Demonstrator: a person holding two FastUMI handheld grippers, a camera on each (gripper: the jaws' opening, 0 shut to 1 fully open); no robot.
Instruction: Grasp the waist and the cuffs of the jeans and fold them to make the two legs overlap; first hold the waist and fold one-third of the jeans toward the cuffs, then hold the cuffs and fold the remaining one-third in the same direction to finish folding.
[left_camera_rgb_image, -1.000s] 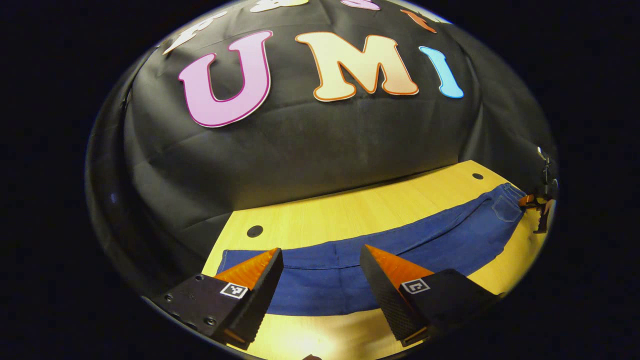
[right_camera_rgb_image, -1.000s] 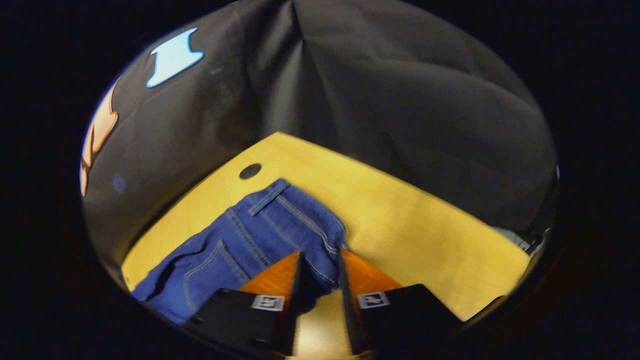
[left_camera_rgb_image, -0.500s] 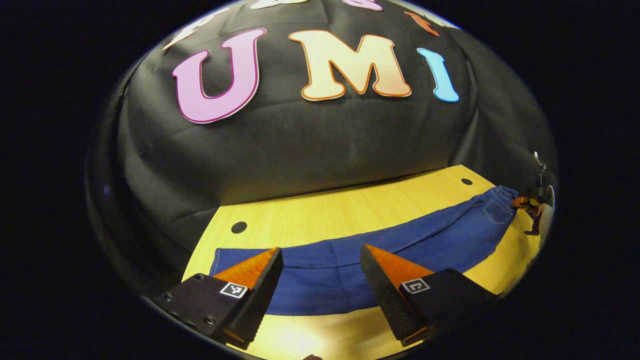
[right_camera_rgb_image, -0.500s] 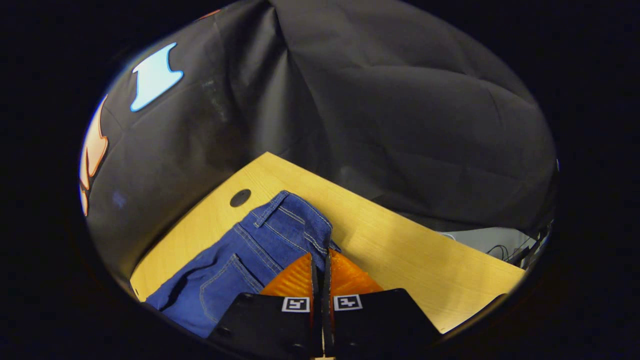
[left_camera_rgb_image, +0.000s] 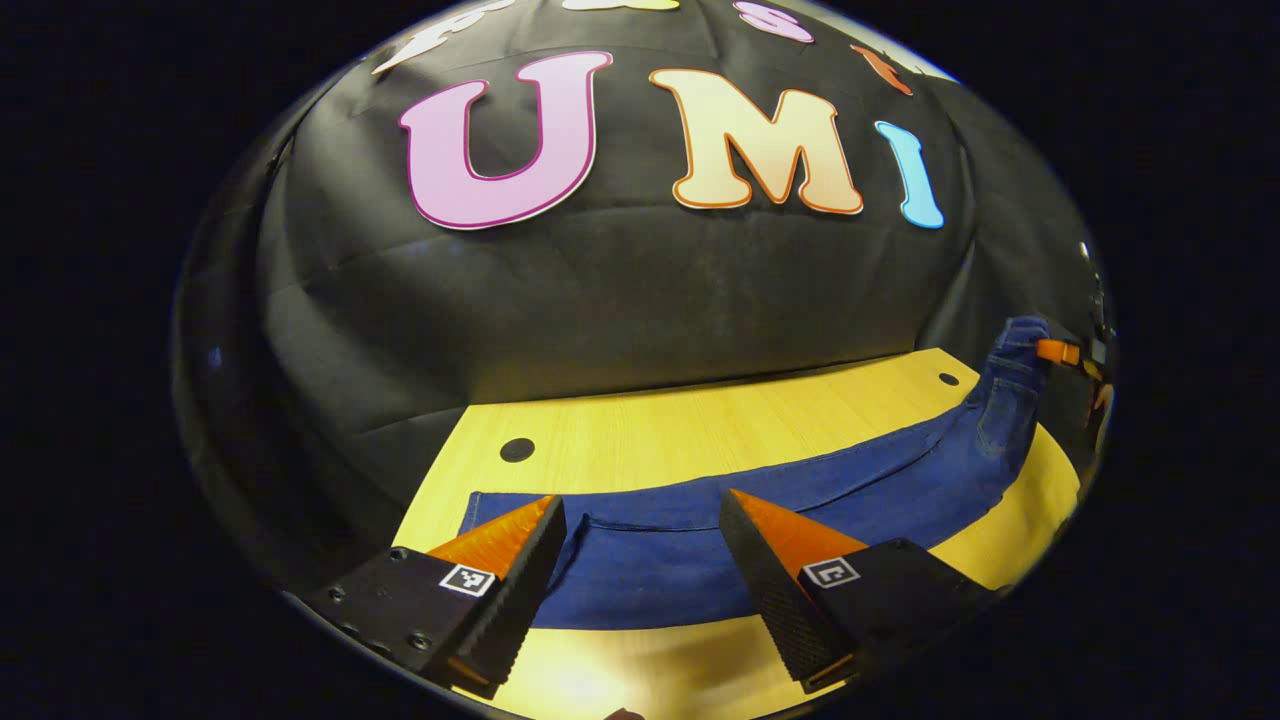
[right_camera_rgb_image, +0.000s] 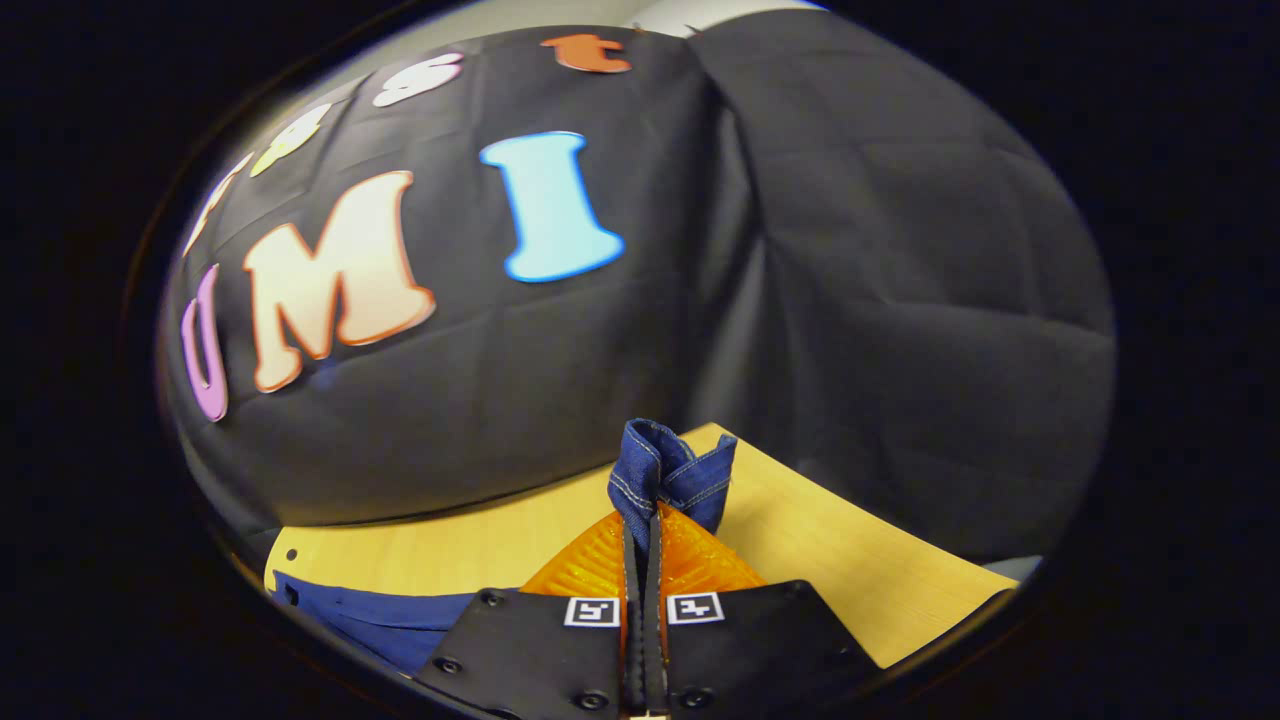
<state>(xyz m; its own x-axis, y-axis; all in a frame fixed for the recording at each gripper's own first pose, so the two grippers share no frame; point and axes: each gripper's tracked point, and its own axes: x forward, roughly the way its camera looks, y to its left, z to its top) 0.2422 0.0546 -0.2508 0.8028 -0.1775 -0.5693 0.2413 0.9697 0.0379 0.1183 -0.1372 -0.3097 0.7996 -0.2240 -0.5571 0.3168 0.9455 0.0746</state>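
A: Where are the blue denim jeans (left_camera_rgb_image: 800, 500)?

B: Lying long and flat on the yellow wooden bench (left_camera_rgb_image: 700, 425). The waist end (right_camera_rgb_image: 665, 470) is pinched tight in the right tool (right_camera_rgb_image: 642, 530) and lifted off the bench.

A: And the left tool (left_camera_rgb_image: 640, 530)?

B: Its fingers are spread wide over the cuff end (left_camera_rgb_image: 490, 510), holding nothing.

A: Is any folding done?

B: I think the legs already overlap. The waist fold looks just begun, and the cuff fold is left.

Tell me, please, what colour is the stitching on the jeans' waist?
Pale, against dark blue denim on the jeans; the right gripper view shows it best.
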